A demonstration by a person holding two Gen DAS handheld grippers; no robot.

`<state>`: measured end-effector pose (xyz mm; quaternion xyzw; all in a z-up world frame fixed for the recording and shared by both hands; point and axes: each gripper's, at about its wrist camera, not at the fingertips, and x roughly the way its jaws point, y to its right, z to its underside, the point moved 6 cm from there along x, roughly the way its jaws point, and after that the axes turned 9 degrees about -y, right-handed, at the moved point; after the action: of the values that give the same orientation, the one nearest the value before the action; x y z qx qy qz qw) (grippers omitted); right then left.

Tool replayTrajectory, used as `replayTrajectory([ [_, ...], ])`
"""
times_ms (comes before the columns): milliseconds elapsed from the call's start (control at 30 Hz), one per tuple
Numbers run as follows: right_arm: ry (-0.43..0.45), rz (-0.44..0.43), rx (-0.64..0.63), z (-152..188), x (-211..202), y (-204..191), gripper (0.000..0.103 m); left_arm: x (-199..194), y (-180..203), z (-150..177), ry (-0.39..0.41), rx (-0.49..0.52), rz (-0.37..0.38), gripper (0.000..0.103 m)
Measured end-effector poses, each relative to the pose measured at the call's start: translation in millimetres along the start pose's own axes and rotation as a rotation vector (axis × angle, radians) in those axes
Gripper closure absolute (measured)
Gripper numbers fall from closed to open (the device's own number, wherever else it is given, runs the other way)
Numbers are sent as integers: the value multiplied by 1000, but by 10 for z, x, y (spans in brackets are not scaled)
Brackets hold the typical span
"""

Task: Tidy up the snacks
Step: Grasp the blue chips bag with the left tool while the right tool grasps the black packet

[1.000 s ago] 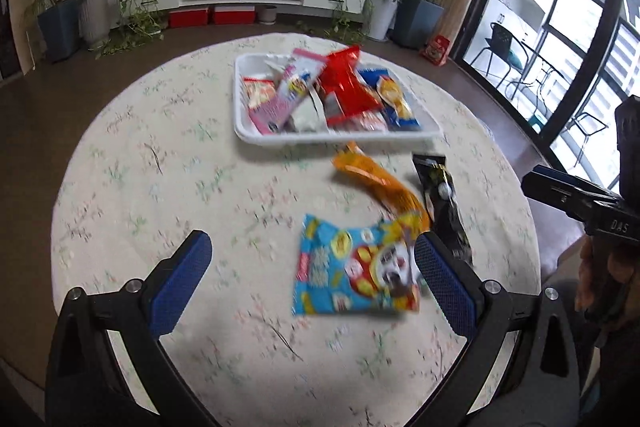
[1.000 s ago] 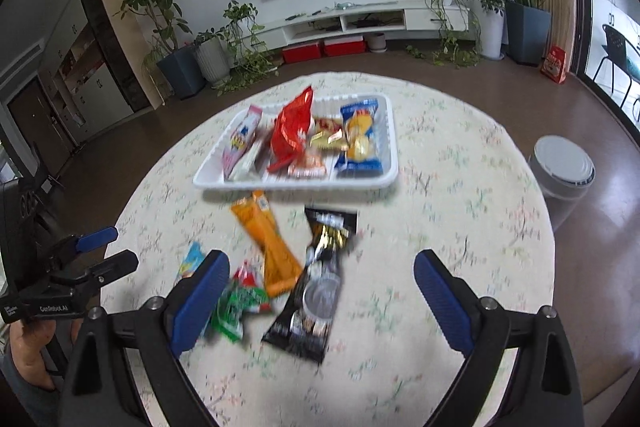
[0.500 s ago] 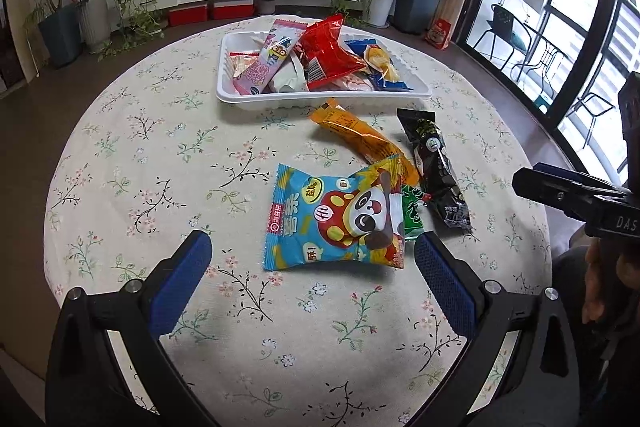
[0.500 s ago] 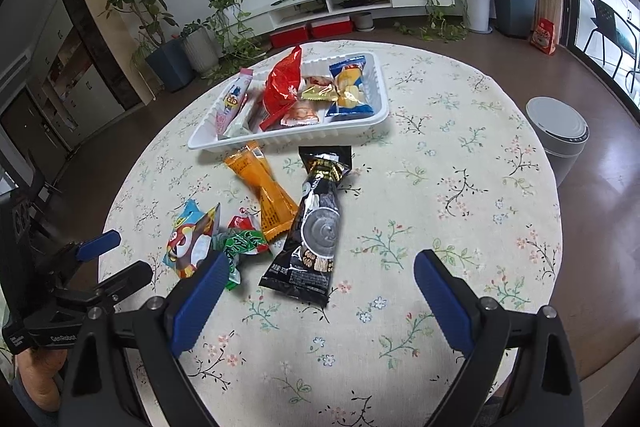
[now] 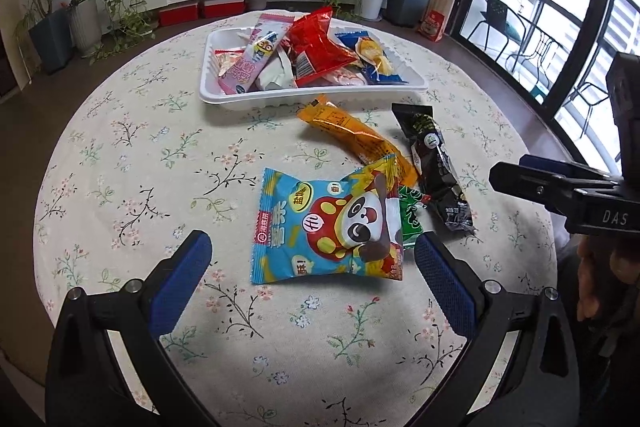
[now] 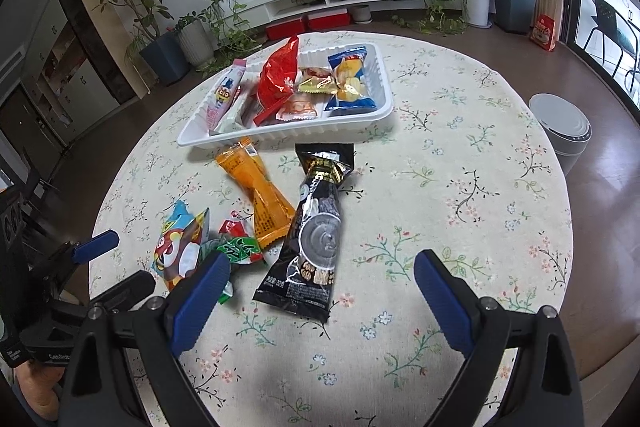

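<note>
We see a round bench under a floral cloth, with a white tray toward its far side already carrying several snacks: a pink packet leaning at the left, a red bag standing up in the middle and a blue packet at the right. Four snacks lie loose on the cloth nearer to us than the tray. A blue panda bag lies flat, and the left gripper hovers just near of it with its fingers released and spread wide, empty, one on each side of the bag's near edge. A small green packet peeks out from under the bag's right edge. An orange packet runs diagonally from just near the tray down to the bag's far right corner, and a black packet lies just right of it, close alongside. In the right wrist view, the right gripper hangs over the near end of the black packet, its fingers also released and holding nothing. A grey lidded bin stands on the floor beyond the bench's right edge
</note>
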<state>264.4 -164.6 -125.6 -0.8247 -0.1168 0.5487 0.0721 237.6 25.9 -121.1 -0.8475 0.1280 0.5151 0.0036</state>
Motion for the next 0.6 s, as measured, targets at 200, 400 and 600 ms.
replayTrajectory([
  [200, -13, 0, 3, -26, 82, 20, 7, 185, -30, -135, -41, 8, -4, 0],
  [400, -32, 8, 2, -53, 176, 26, 7, 418, -80, -206, -105, -11, -36, 0],
  [600, -43, 0, 1, -67, 236, 23, 7, 541, -80, -254, -127, -28, 16, 0],
])
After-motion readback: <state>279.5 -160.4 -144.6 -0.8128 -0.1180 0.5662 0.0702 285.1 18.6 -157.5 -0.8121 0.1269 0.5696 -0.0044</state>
